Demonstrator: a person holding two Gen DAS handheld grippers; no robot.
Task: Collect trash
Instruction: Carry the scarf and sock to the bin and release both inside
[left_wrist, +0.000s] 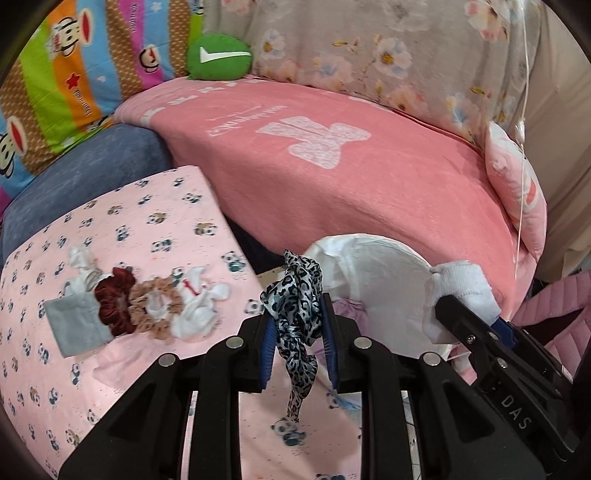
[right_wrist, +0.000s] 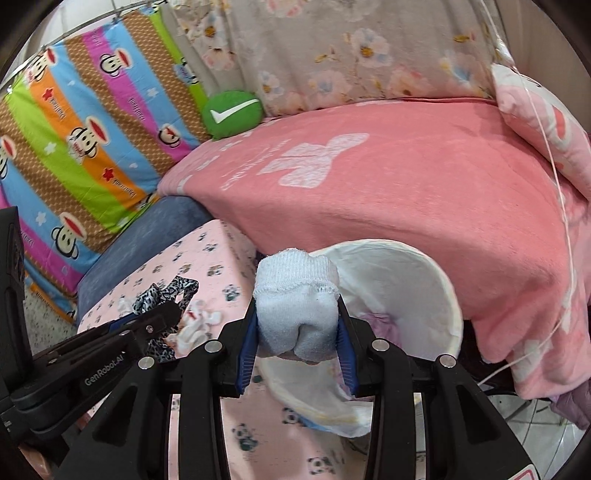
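Note:
My left gripper is shut on a leopard-print scrunchie, held above the pink panda sheet. My right gripper is shut on a rolled white sock, held at the rim of a white lined bin. The bin also shows in the left wrist view, with the right gripper and sock beside it. On the sheet lie a dark red scrunchie, a tan scrunchie, white socks and a grey cloth.
A pink blanket covers the bed behind the bin. A green round cushion, a striped monkey-print sheet and a floral cover lie at the back. A blue cushion sits left of the sheet.

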